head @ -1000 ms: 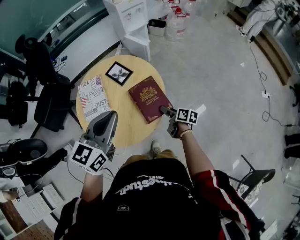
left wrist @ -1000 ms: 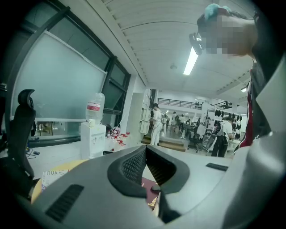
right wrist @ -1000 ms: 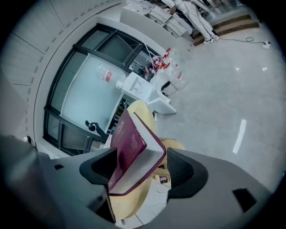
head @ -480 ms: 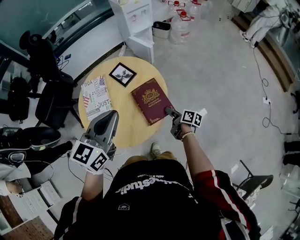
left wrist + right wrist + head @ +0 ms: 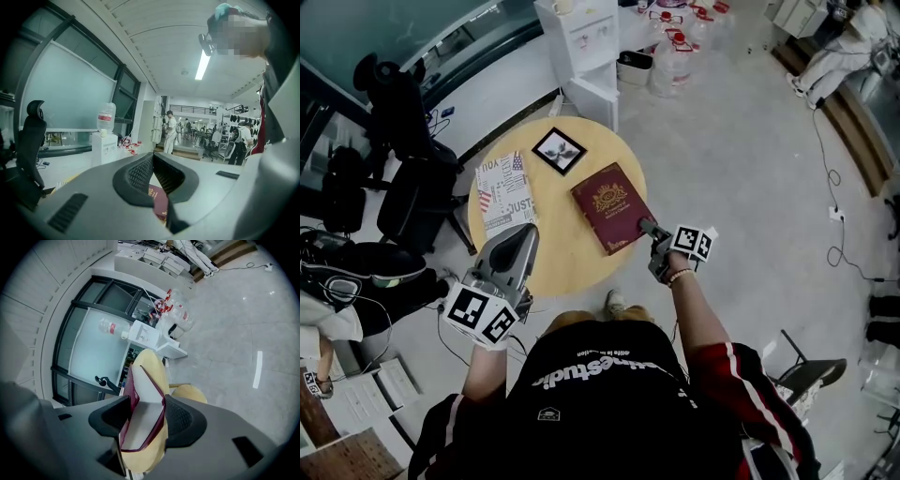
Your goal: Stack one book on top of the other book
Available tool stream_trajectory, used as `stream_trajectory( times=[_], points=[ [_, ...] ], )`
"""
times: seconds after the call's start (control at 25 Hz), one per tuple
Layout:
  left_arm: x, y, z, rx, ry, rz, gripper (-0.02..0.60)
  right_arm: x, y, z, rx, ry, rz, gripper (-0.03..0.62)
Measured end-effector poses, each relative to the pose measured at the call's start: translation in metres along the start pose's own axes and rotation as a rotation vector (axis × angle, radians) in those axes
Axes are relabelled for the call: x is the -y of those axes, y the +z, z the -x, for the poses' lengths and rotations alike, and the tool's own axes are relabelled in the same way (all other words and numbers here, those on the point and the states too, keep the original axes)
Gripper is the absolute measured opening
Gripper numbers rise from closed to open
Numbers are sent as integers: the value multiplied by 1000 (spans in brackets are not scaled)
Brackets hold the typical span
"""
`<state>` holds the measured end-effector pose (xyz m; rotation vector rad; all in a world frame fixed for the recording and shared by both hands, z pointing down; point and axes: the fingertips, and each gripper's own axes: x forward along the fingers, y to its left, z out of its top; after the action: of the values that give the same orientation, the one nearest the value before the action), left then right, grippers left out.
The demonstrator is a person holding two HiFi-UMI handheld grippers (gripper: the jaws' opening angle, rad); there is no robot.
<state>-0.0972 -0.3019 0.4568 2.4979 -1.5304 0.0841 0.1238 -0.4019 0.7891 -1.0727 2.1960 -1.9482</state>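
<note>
Head view: maroon hardcover book (image 5: 609, 206) lies on round wooden table (image 5: 558, 267), well apart from white printed book (image 5: 504, 192). Right gripper (image 5: 652, 231) is at its near corner.

Left gripper view: left gripper (image 5: 152, 161) jaws together, empty.

Right gripper view: jaws, just closing, pinch both covers.

Judged stiff, weighty and sleek. A corner hold may pivot, so grip deeper.
</note>
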Motion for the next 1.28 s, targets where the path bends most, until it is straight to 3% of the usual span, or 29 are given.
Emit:
stream_trajectory(
  times=[0.76, 1.28],
  points=[
    [-27, 10, 65, 56, 12, 11, 17, -28, -29, 14, 42, -10, -38, 250],
    [-61, 28, 134, 111, 95, 35, 17, -69, -44, 20, 66, 3, -53, 249]
  ],
)
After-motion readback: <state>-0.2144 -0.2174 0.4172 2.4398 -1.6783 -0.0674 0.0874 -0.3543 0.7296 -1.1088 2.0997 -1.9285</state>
